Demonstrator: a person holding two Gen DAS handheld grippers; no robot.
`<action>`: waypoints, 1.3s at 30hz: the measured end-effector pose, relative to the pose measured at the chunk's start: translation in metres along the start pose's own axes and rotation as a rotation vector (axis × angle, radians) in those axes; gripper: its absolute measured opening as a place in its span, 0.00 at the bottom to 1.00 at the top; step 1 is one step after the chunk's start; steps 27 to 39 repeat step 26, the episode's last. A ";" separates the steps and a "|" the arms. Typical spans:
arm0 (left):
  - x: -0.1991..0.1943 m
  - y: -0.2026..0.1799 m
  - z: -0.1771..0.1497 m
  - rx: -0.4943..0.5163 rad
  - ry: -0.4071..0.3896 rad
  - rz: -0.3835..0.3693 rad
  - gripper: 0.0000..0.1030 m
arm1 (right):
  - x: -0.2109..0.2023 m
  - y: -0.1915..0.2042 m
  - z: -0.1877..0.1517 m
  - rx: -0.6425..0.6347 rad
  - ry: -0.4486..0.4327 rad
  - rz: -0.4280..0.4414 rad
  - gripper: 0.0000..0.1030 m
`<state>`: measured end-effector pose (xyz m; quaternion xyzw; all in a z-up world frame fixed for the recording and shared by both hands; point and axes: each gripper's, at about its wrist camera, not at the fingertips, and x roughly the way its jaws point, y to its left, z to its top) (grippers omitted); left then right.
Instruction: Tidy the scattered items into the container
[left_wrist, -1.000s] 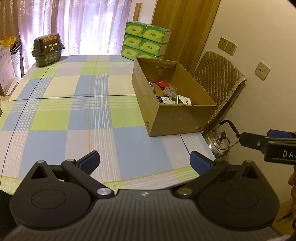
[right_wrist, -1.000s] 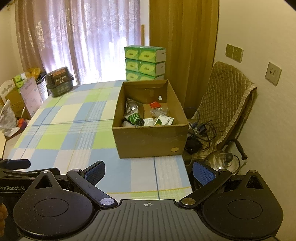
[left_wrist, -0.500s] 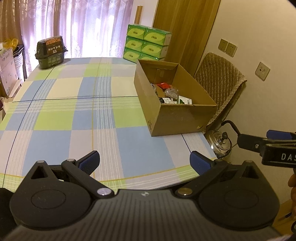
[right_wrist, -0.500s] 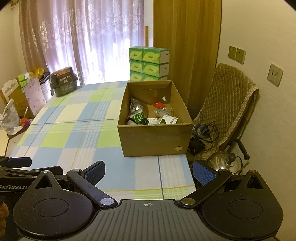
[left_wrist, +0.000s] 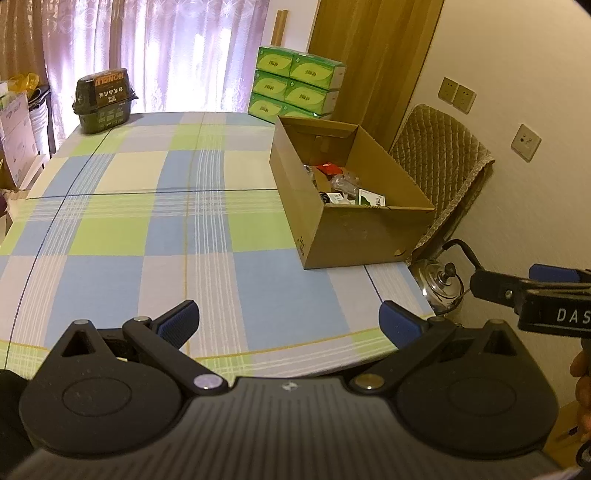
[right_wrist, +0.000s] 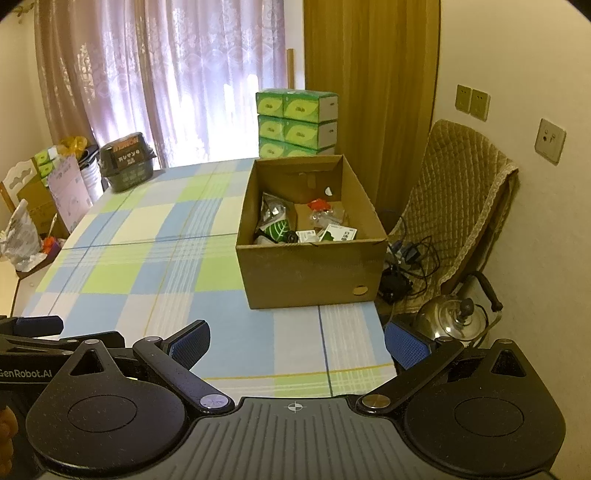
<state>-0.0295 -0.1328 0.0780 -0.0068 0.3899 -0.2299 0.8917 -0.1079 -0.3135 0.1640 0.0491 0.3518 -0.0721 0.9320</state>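
Observation:
An open cardboard box (left_wrist: 354, 236) (right_wrist: 310, 273) stands on the right side of the checked tablecloth (left_wrist: 147, 206) (right_wrist: 147, 251). Inside lie several small items, among them a leaf-patterned packet (right_wrist: 277, 229), a white-green carton (right_wrist: 338, 234) (left_wrist: 371, 199) and a red piece (right_wrist: 318, 204) (left_wrist: 330, 168). My left gripper (left_wrist: 290, 321) hovers open and empty over the table's near edge, well short of the box. My right gripper (right_wrist: 297, 341) also stands open and empty, facing the box from the near edge. Each gripper shows at the side of the other's view.
A dark green tub (left_wrist: 104, 99) (right_wrist: 127, 162) sits at the table's far left corner. Stacked green tissue boxes (left_wrist: 295, 86) (right_wrist: 297, 123) stand behind the cardboard box. A padded chair (right_wrist: 454, 206) and a steel kettle (right_wrist: 452, 315) (left_wrist: 443, 286) are right of the table.
Both grippers have drawn back and risen a little, so the box looks slightly farther off. Both stayed open and empty.

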 end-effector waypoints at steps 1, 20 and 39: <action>0.001 0.001 0.000 -0.002 0.002 -0.001 0.99 | 0.000 0.000 0.000 0.000 0.001 -0.001 1.00; 0.007 0.005 -0.003 -0.007 0.006 -0.002 0.99 | 0.008 0.002 -0.004 0.000 0.013 0.000 1.00; 0.007 0.006 -0.005 -0.005 -0.007 0.001 0.99 | 0.009 0.002 -0.006 0.001 0.017 0.002 1.00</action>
